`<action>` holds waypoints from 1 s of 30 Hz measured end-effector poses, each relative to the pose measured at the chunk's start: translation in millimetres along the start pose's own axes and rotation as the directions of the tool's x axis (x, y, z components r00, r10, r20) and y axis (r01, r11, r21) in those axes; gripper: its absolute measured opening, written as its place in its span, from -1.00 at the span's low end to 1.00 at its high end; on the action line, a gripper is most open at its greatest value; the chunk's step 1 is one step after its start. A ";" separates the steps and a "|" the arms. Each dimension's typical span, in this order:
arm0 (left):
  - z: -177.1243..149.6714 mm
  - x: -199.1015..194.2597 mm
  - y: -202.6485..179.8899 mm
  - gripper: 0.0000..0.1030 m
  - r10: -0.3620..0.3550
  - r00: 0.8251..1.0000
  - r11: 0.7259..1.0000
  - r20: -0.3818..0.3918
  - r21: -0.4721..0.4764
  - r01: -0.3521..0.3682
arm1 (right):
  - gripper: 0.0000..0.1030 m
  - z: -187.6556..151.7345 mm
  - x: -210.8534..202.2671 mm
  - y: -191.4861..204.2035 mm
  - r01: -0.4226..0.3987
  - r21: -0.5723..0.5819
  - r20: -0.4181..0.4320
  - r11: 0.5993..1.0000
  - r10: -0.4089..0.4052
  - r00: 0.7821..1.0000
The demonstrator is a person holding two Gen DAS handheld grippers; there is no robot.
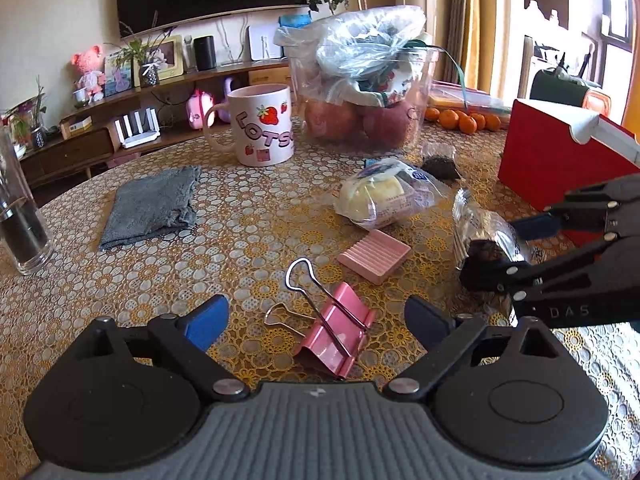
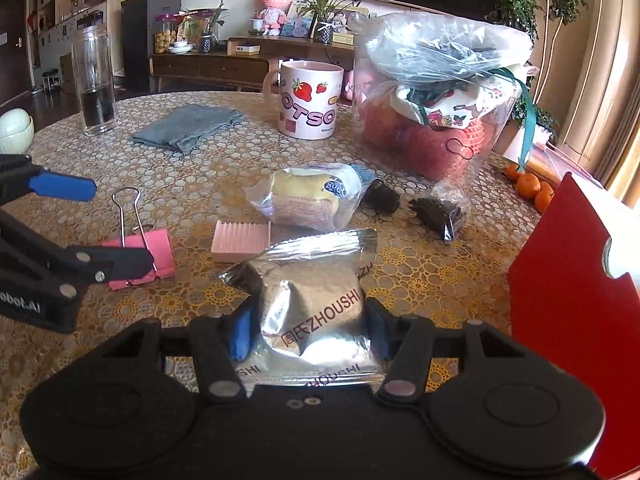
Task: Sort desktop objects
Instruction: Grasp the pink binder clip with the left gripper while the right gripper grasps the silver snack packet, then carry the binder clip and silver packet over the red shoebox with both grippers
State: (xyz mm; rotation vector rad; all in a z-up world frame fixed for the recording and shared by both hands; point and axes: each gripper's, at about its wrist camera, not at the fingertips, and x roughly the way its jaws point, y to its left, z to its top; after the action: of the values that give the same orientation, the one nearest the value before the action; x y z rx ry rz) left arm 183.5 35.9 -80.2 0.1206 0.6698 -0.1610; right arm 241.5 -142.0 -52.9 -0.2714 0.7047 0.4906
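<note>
My right gripper [image 2: 310, 330] has its fingers [image 2: 240, 334] pressed in on both sides of the silver snack packet [image 2: 316, 304], pinching it across its short width; packet's long axis runs straight out toward 12 o'clock from my wrist. Can't tell if it's lifted off the desk [image 2: 200, 176] or just resting on it. Red box [image 2: 572, 320] stands close at 3 o'clock, so that looks the likely drop spot, a short swing right w/ the wrist kept level.

My left gripper [image 1: 316, 322] is low over the desk, fingers [image 1: 206, 322] spread wide, w/ the pink binder clip [image 1: 334, 334] lying btwn them, not touched. Clip body runs diagonally, wire handles pointing to 11 o'clock. Left is clearly nearer the clip; I'd need to push fwd a bit and close across the pink body, not the wires. Pink ridged block [image 1: 374, 255] sits just beyond at 1 o'clock
</note>
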 end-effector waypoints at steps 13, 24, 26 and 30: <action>-1.8 18.5 -13.9 -0.15 0.001 0.999 0.999 -0.048 0.041 0.001 | 0.08 -2.3 -0.2 3.1 -0.001 -0.031 0.005 1.000 0.001 1.000; -0.5 16.8 -23.3 -0.38 0.021 0.999 0.998 -0.050 0.052 -0.018 | 0.03 -4.7 -8.8 5.2 -0.006 -0.051 -0.006 0.999 0.005 1.000; 0.4 14.7 -23.5 -0.39 0.010 0.999 0.999 -0.052 0.039 -0.008 | 0.02 -5.6 -13.3 3.2 -0.013 -0.039 -0.007 0.999 0.013 1.000; 3.1 9.3 -28.5 -0.41 0.006 0.999 0.999 -0.053 0.033 -0.004 | 0.02 -5.5 -24.9 -1.4 -0.019 -0.020 -0.007 1.000 0.019 1.000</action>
State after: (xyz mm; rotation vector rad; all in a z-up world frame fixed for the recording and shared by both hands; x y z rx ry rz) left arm 187.2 6.5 -85.3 0.1585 0.7197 -0.1648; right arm 222.9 -153.8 -40.0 -0.2853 0.7098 0.5155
